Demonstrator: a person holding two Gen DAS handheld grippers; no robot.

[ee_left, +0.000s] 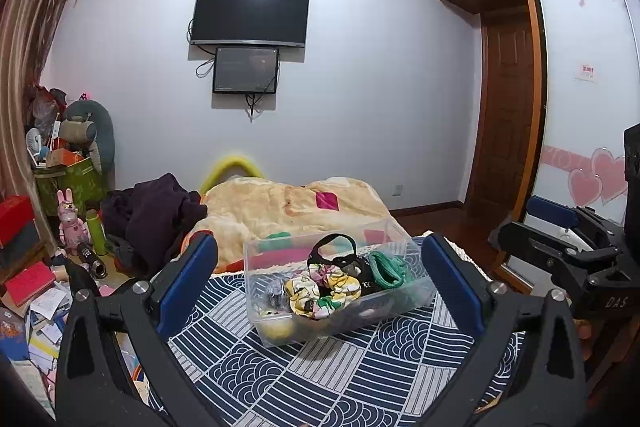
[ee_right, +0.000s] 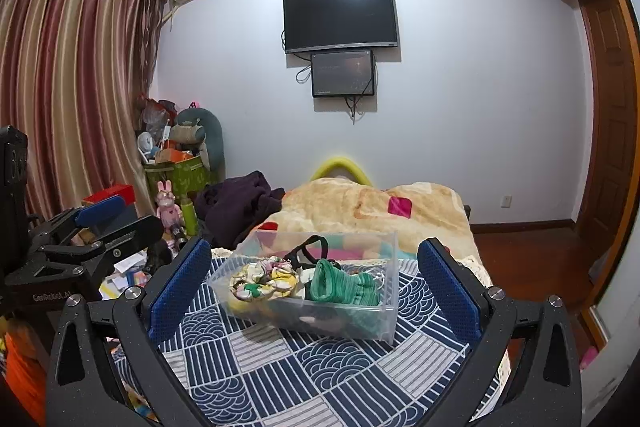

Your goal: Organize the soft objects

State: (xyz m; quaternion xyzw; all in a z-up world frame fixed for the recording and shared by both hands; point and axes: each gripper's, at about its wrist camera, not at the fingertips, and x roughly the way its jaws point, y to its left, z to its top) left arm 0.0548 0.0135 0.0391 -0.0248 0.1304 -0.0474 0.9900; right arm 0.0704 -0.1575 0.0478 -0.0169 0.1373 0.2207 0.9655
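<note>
The clear bin [ee_right: 316,291] on the bed's patterned cloth [ee_right: 344,371] already holds the soft items [ee_right: 344,283], so little seems left, with left hand-held gripper [ee_left: 320,283] and right hand-held gripper [ee_right: 314,287] both wide and empty

My jaws on both sides stand wide apart, with bare patterned bedcover [ee_right: 312,367] open between me and the clear box [ee_right: 390,307]. The box is open on top, its heap of soft things [ee_left: 332,283] reaching about rim height. Behind it the blanket [ee_right: 360,205] and dark clothes [ee_right: 236,205] rise. My left gripper [ee_right: 102,217] crowds the right one's left side.
</note>
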